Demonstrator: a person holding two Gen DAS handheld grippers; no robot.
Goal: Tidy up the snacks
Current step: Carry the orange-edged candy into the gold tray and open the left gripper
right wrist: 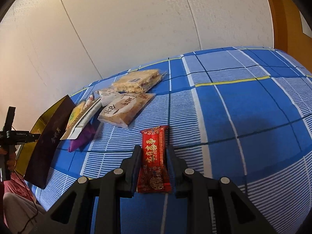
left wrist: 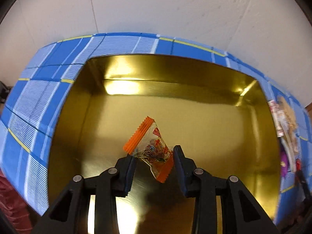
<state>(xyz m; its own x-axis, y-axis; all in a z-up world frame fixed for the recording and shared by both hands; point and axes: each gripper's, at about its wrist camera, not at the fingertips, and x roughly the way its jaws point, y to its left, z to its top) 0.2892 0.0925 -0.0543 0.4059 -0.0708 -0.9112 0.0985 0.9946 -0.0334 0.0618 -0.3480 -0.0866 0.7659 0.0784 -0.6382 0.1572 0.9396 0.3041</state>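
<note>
A: Left wrist view, from left to right. We see the blue plaid cloth (left wrist: 37, 105), then the gold-lined box (left wrist: 93, 120) standing on it. Over the box floor, the left gripper (left wrist: 155, 156) hangs with an orange-edged clear candy wrapper (left wrist: 150, 148) between its 2 fingers. The jaws stand partly open. The wrapper's lower end lies in the gap, and the right pad looks close to it; we cannot tell whether either pad bears on it. We judge that the candy is at the point of release into the box. More snack packets (left wrist: 282, 120) show at the box's right rim, blurred.

B: Right wrist view, same order. We see the dark box wall (right wrist: 46, 144) at the left, then a pile of packets (right wrist: 120, 105) beside it on the cloth, with a purple packet (right wrist: 81, 138) at its near edge. The right gripper (right wrist: 154, 152) straddles 1 red snack bar (right wrist: 154, 156) lying flat, well apart from the pile. Its jaws sit just beside both long edges, with a thin gap on each side, so nothing is clamped yet.

A: Step in hand, by our reading: deposit on the left, pickup on the right.

B: Next, we would close squarely on the bar's sides, lift, and carry it left to the box. The glossy wrapper may slip.
</note>
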